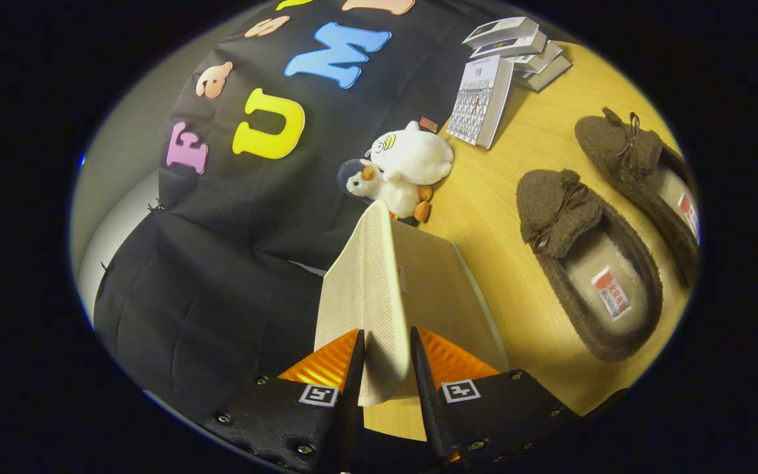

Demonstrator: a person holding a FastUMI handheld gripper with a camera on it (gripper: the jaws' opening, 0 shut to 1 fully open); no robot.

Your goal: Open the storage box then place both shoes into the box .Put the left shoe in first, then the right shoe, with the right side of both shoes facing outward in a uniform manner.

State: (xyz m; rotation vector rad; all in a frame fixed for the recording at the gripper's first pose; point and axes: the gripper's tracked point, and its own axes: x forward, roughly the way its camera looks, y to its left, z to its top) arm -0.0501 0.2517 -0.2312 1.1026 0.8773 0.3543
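Tool: in the gripper view we see the tool (385, 368) closed on the lid (369, 289), one finger on each face of its near edge.
Lid: we see a pale beige, woven-textured fabric flap, raised on edge and running away from the fingers toward the plush toys.
Box: we make out the box (448, 296) as a beige fabric body just right of the raised lid, sitting on the surface (504, 164); we cannot see inside it.
Shoes: we count two shoes, both brown and fuzzy with a small bow on top and a pale lining carrying a red-and-white label. The near shoe (586, 263) lies right of the box, apart from it. The far shoe (642, 178) lies beyond it, close alongside; both point the same way.
Plush toys: we count two, a white one (412, 155) and a grey-headed one (379, 187), touching each other, just beyond the far end of the lid.
Books: we see a stack of books (524, 49) far back, with one book (481, 99) leaning in front.
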